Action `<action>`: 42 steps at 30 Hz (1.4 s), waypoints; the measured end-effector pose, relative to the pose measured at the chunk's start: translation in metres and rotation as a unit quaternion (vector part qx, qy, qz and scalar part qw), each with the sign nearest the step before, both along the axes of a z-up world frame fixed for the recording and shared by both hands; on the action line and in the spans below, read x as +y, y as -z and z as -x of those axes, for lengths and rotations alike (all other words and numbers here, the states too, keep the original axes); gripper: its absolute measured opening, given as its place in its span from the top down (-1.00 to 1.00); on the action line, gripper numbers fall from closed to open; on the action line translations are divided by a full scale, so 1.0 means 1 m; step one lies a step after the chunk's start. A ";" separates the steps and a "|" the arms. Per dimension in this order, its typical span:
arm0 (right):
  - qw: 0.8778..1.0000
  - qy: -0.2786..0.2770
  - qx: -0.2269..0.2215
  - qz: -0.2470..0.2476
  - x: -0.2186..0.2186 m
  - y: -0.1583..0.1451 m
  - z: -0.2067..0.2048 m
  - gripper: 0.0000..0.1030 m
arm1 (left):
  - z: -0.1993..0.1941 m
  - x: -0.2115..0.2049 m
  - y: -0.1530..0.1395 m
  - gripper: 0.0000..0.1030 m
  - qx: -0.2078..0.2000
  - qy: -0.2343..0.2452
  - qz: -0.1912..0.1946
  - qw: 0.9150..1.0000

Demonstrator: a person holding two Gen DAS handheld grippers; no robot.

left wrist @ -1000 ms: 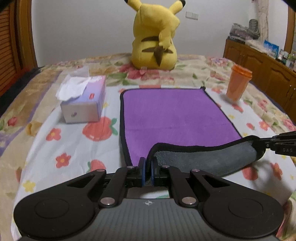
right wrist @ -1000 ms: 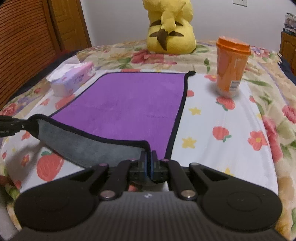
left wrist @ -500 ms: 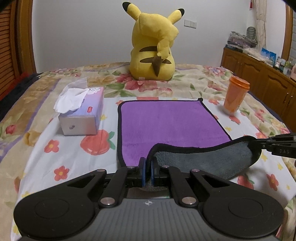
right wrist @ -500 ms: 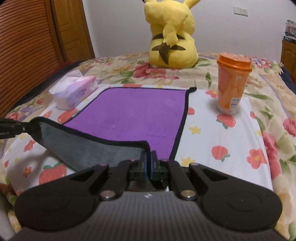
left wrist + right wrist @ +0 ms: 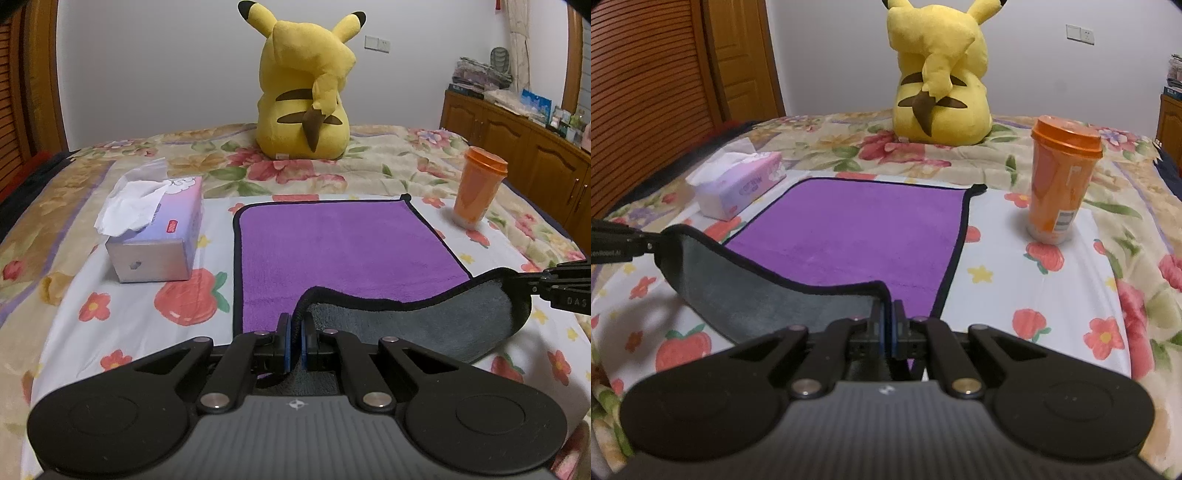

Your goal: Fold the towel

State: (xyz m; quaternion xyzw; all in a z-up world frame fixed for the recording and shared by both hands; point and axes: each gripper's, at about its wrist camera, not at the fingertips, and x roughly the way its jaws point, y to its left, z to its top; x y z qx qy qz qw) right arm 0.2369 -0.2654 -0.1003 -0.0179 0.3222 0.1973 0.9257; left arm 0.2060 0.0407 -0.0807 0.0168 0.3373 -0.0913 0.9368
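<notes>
A purple towel [image 5: 340,247] with black trim and a grey underside lies on the flowered bedspread; it also shows in the right wrist view [image 5: 857,236]. My left gripper [image 5: 294,332] is shut on the towel's near left corner. My right gripper [image 5: 887,317] is shut on the near right corner. Both corners are lifted off the bed, so the near edge hangs between them with the grey underside [image 5: 424,325] showing. The right gripper also shows at the right edge of the left wrist view [image 5: 532,284], and the left gripper at the left edge of the right wrist view [image 5: 652,245].
A tissue box [image 5: 157,240] stands left of the towel. An orange lidded cup [image 5: 476,188] stands to its right. A yellow plush toy [image 5: 306,99] sits behind the towel's far edge. A wooden cabinet [image 5: 524,147] is at the far right.
Both grippers have risen with the towel's near corners, lifting the near edge higher off the bed. The grip on both corners is unchanged.
</notes>
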 end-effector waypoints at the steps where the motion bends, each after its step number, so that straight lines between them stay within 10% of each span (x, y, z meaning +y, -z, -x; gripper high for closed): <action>1: 1.000 0.001 -0.004 0.001 0.000 -0.001 0.000 0.92 | -0.001 0.000 0.000 0.84 0.000 0.001 0.000 1.000; 42: 0.997 0.005 -0.079 -0.007 -0.001 -0.010 -0.045 0.92 | -0.053 0.000 -0.013 0.85 -0.067 -0.003 0.002 0.998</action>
